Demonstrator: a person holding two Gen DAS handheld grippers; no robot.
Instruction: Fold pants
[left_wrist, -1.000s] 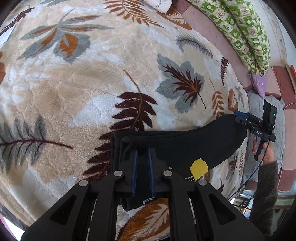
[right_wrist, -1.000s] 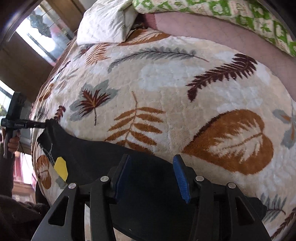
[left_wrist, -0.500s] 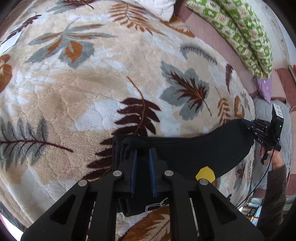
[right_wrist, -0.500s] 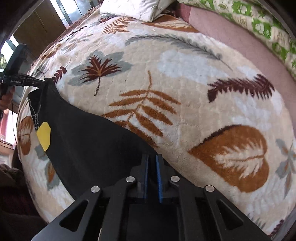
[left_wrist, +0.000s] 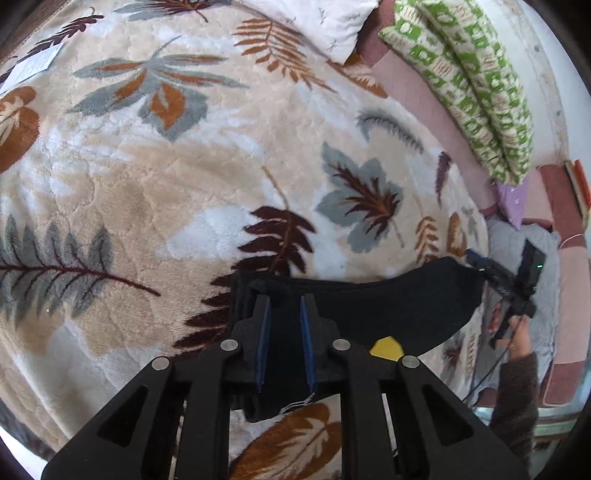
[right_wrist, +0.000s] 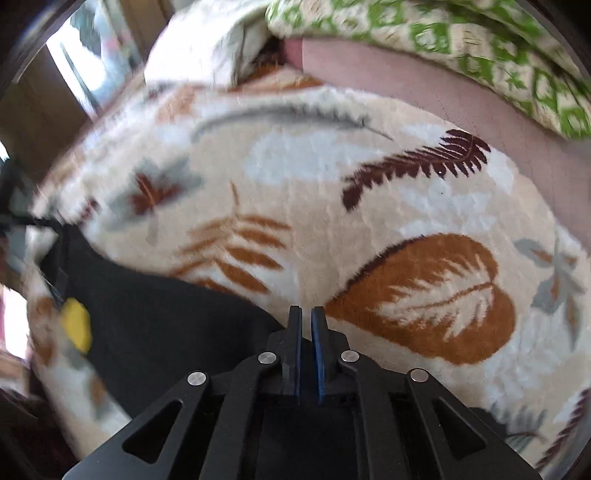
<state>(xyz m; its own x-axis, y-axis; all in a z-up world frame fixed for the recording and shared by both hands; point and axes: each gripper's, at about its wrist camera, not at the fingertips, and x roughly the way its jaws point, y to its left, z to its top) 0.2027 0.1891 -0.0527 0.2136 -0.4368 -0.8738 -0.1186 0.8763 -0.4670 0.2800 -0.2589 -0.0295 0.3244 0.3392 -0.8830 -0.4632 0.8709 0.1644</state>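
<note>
Gripping, left gripper (left_wrist: 282, 299): my jaws stand narrow and are easing apart, with the folded end of the black pants (left_wrist: 388, 306) between the pads.
Right gripper (right_wrist: 306, 312): jaws narrow and opening. The far corner of the pants meets their tips, but I cannot tell whether cloth is pinched.
Pants: a folded band stretched between my two grippers, lying near the front edge of the bed blanket (left_wrist: 184, 184), with a yellow tag (left_wrist: 386, 349) on the near edge.
Open room: the leaf-print blanket lies bare well beyond the pants.
Edges: a white pillow (left_wrist: 325, 26) and a green quilt (left_wrist: 480, 92) line the far side.
</note>
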